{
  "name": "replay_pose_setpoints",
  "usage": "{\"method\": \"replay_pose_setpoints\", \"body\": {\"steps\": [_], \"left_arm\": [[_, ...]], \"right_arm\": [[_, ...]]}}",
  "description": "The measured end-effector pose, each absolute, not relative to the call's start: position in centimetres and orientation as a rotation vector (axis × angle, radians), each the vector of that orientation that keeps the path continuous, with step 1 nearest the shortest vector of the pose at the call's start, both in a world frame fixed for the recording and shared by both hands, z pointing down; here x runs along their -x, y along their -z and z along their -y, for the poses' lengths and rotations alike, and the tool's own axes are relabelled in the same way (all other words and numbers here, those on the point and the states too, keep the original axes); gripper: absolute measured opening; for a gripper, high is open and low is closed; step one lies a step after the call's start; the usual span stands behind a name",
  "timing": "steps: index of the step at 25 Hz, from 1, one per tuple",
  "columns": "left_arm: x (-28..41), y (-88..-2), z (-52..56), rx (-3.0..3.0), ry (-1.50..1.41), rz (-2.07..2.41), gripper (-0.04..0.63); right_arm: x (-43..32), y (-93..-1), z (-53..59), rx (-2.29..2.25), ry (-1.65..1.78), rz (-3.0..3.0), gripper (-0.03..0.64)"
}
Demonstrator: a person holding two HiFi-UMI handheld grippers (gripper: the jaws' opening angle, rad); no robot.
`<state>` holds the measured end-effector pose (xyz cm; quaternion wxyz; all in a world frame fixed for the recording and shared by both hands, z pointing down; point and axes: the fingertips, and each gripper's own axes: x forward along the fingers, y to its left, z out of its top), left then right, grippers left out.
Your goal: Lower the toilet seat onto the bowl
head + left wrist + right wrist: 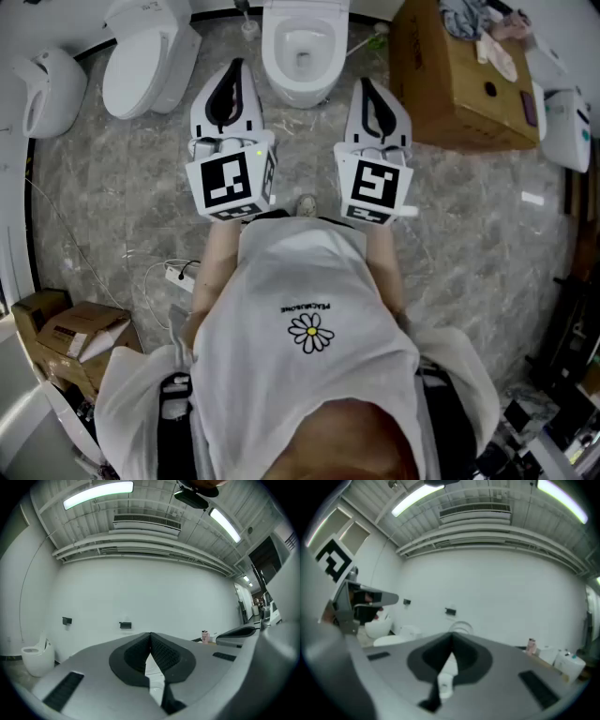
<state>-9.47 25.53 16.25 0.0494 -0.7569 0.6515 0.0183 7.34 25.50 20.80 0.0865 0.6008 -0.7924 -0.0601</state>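
Note:
A white toilet (302,52) stands at the far middle of the marble floor, its bowl open to view from above. In the right gripper view a curved white ring, the raised seat (461,626), stands upright just past the jaw tips. My left gripper (236,67) hovers to the left of the bowl and short of it, jaws shut on nothing. The right gripper (363,86) hangs to the bowl's right, also shut and empty. Neither touches the toilet. The left gripper view (150,635) faces mostly a bare white wall.
A second toilet (145,58) with its lid down stands left of the first, and another white fixture (45,92) lies further left. A large cardboard box (459,80) sits close on the right. Smaller boxes (66,333) and a power strip (178,274) lie at the lower left.

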Motion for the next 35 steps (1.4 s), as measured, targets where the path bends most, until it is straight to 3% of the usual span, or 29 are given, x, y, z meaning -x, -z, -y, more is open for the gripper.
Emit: {"method": "replay_pose_setpoints", "body": {"steps": [35], "left_arm": [[7.5, -13.6, -23.0, 2.205, -0.082, -1.942, 0.020]], "right_arm": [[-9.9, -20.4, -23.7, -1.817, 0.129, 2.506, 0.031]]}}
